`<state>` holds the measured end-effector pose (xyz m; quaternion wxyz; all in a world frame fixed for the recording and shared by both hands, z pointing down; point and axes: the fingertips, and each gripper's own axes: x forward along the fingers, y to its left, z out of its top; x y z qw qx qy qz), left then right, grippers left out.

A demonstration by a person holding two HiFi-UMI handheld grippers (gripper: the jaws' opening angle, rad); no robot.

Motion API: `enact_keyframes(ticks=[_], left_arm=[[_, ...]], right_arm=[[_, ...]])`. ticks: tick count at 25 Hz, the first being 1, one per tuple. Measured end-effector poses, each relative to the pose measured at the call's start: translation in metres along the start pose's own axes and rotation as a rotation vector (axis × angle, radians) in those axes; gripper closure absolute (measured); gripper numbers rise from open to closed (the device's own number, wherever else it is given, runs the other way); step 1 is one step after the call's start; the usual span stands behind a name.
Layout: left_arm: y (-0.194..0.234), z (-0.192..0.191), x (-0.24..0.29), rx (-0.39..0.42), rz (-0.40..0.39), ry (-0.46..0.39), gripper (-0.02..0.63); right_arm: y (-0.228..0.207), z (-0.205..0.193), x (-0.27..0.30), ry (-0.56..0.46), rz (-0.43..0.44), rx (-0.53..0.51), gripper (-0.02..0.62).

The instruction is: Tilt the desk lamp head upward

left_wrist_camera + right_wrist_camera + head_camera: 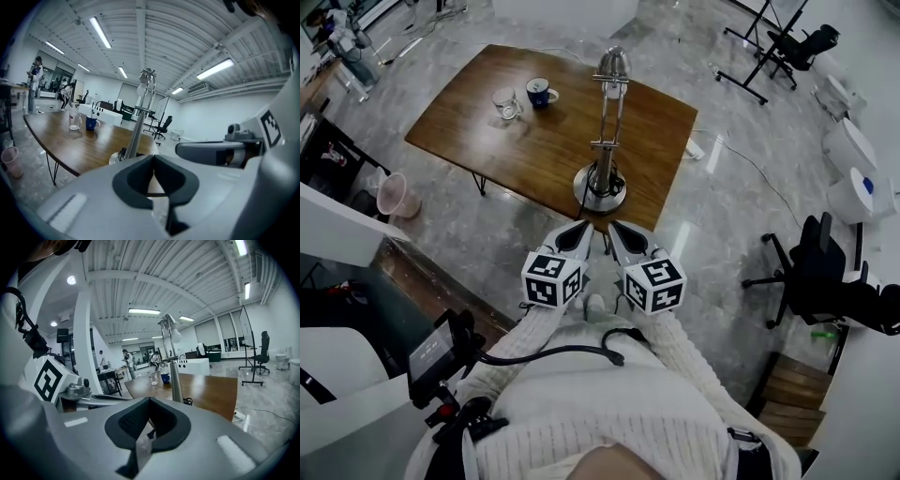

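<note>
While both tools hang in the lower middle of the head view, short of the table's near edge, the left tool [583, 228] and right tool [615, 228] have their dark, textured pads pressed together with nothing between them. The desk lamp [609, 122] stands near that edge on a round, shiny metal base, and its slim chrome stem rises upright, so its long axis is vertical. Its rounded head [613, 64] sits at the top, and the right gripper view shows a pale bulb [176, 335] beneath it. The table [534, 150] is glossy brown wood. A clear glass mug [506, 103] and a blue mug [540, 92] sit at the upper left.
</note>
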<state>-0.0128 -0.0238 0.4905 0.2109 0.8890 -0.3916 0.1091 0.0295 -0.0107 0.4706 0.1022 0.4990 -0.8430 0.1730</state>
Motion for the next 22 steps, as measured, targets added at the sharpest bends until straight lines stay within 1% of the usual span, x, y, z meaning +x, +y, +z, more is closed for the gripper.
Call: enact_keyframes(ticks=[3,8,13,22], left_arm=[[-0.005,0.000,0.001,0.008,-0.009,0.005,0.598],[-0.012,-0.003,0.003,0.026,-0.021,0.021,0.600],[-0.008,-0.002,0.001,0.065,-0.010,0.023,0.600],[0.000,-0.008,0.002,0.055,-0.003,0.062,0.600]], right_arm=[[0.001,0.002,-0.002,-0.005,-0.002,-0.003,0.597],[0.003,-0.006,-0.002,0.026,0.030,0.009,0.597],[0.002,-0.006,-0.003,0.022,0.026,0.002,0.597],[0.004,-0.012,0.000,0.032,0.026,0.018,0.597]])
